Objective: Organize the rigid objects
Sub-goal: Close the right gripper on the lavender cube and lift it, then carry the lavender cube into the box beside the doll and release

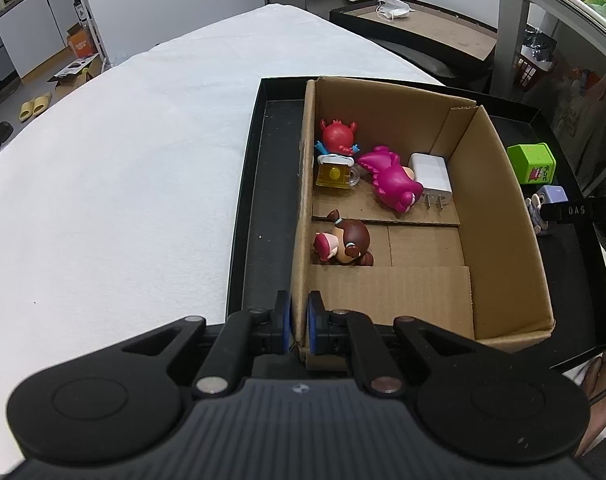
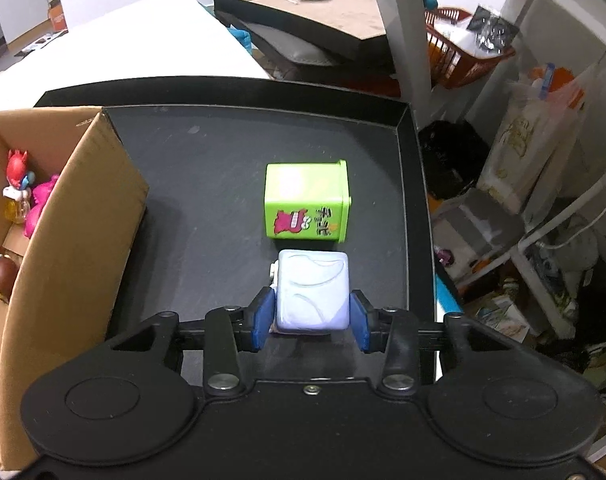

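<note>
A cardboard box [image 1: 499,208] stands in a black tray [image 1: 263,216]. My left gripper [image 1: 299,326] is shut on the box's near left wall. Inside lie a red figure [image 1: 337,134], a beer-mug toy [image 1: 335,172], a pink dinosaur [image 1: 391,180], a white charger [image 1: 431,178] and a brown-haired doll [image 1: 345,244]. In the right wrist view my right gripper [image 2: 312,322] has its pads against both sides of a pale blue cube toy [image 2: 313,294] on the tray [image 2: 203,184]. A green cube container [image 2: 307,202] lies just beyond it, right of the box [image 2: 75,232].
The tray lies on a white cloth-covered table [image 1: 123,168]. Behind it another black tray [image 2: 323,20] holds a face mask and a cup. Right of the tray edge are a metal rack, a red basket [image 2: 463,56] and bags on the floor.
</note>
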Motion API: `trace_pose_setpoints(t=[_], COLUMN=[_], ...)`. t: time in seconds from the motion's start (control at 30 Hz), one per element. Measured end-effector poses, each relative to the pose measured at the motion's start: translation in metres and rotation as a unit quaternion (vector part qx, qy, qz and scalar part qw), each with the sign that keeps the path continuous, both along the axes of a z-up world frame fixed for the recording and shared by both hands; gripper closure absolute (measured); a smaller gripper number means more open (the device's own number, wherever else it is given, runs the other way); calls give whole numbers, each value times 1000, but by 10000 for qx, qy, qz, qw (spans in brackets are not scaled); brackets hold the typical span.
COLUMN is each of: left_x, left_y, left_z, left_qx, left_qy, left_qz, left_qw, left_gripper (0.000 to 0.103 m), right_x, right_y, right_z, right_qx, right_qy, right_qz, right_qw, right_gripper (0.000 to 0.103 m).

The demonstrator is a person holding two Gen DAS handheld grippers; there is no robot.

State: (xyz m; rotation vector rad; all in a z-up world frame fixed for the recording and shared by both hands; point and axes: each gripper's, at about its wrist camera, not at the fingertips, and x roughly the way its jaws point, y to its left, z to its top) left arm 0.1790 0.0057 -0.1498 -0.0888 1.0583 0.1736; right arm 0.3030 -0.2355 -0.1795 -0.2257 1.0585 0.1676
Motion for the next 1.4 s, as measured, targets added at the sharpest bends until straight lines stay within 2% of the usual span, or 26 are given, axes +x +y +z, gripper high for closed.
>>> trace_pose_setpoints(t=[0.13,0.33,0.47,0.8,1.07,1.23,1.4], left_x=[0,1,1,1,1,1,1], left_y=[0,-1,-2,-2,-3,-3,-4], left_z=[0,0,0,-1,-1,0,0], left_qx=[8,25,31,58,90,92,80], left_qy=[2,26,25,28,48,47,44], left_qz=[-8,-3,-2,8,11,6,-4], left_qw=[10000,10000,10000,10000,9999,9999,10000], left_gripper=[95,95,95,95,95,95,95], right_x=[8,6,2,-9,-17,-23,-27], right_y=[-10,-5,-7,-2,-8,-7,-2], right_z=[-1,-11,0,25,48,64,76], right_qx=[365,147,411,662,1240,1734,1988], right_qy=[90,187,121,-172,-340,-444,-556], right_qz=[-251,-241,-178,25,156,292,407], right_qw=[9990,9994,9989,9977,9916,9834,9776], right_gripper=[62,61,62,63,63,63,63])
